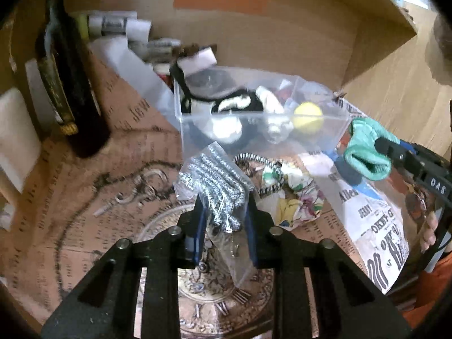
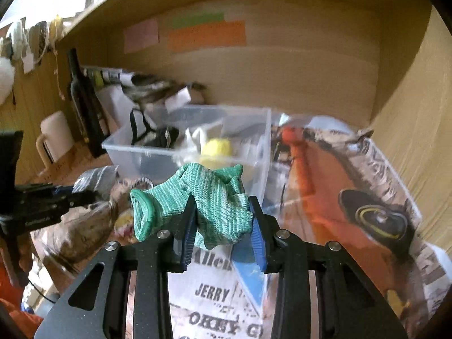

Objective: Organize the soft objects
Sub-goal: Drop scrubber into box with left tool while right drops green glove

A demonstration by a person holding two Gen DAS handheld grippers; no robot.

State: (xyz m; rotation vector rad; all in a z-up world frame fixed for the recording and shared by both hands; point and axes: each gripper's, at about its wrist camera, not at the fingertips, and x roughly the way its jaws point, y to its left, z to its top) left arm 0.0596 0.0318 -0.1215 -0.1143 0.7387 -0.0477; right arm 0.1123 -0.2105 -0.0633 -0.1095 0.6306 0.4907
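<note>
My left gripper [image 1: 224,206] is shut on a clear bag of grey-white knit cord [image 1: 217,175] and holds it above the table, just in front of the clear plastic bin [image 1: 254,120]. The bin holds a yellow ball [image 1: 308,114] and black and white soft items. My right gripper [image 2: 223,214] is shut on a green knit glove [image 2: 197,197], held near the bin's front right corner [image 2: 265,152]. In the left wrist view the glove [image 1: 364,149] hangs right of the bin. A floral cloth [image 1: 293,195] lies on the table in front of the bin.
A dark bottle [image 1: 70,84] stands at the left with white boxes [image 1: 17,135] and tubes behind it. A newspaper-print sheet [image 2: 353,197] covers the table's right side. A clock-face plate [image 1: 203,282] lies under my left gripper. Wooden walls close the back and right.
</note>
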